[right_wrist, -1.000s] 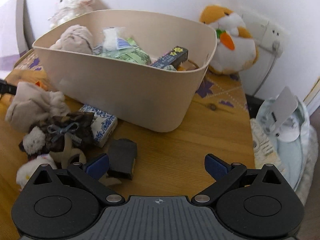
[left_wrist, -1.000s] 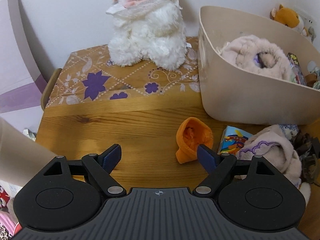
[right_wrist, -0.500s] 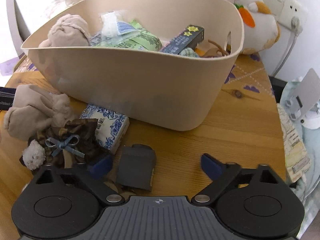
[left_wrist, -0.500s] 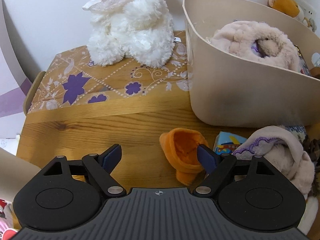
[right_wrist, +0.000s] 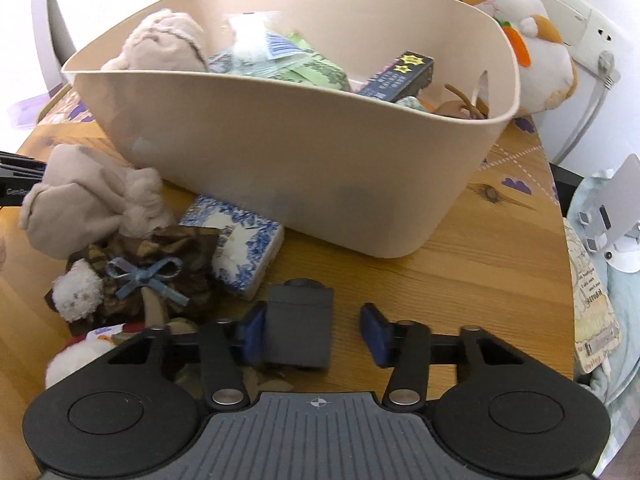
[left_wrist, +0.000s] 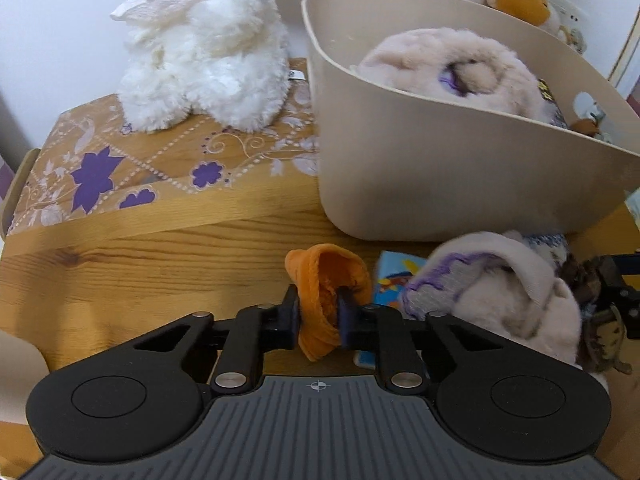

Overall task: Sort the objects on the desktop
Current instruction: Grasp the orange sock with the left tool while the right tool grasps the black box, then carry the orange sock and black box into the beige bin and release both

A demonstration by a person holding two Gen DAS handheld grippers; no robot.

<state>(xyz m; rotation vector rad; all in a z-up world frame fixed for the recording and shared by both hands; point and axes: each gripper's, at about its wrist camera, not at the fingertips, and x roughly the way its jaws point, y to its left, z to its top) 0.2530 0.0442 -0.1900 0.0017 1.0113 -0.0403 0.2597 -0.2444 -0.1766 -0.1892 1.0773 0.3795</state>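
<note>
My left gripper (left_wrist: 318, 314) is shut on a small orange cloth pouch (left_wrist: 328, 276) that lies on the wooden table just in front of the beige bin (left_wrist: 460, 184). My right gripper (right_wrist: 314, 330) is partly open around a dark grey box (right_wrist: 300, 326); its left pad touches the box and its right pad stands apart. The beige bin (right_wrist: 304, 152) holds a pink plush, packets and a dark star-printed box (right_wrist: 396, 76).
A pink plush (left_wrist: 500, 296) and a colourful card (left_wrist: 390, 276) lie right of the pouch. A blue-and-white box (right_wrist: 236, 240), a brown bow toy (right_wrist: 140, 276) and a pink plush (right_wrist: 92, 204) lie left of the grey box. A white rabbit plush (left_wrist: 204, 48) and an orange plush (right_wrist: 528, 36) stand at the back.
My left gripper moved forward and closed on the orange pouch. My right gripper moved forward over the grey box and its jaws narrowed around it.
</note>
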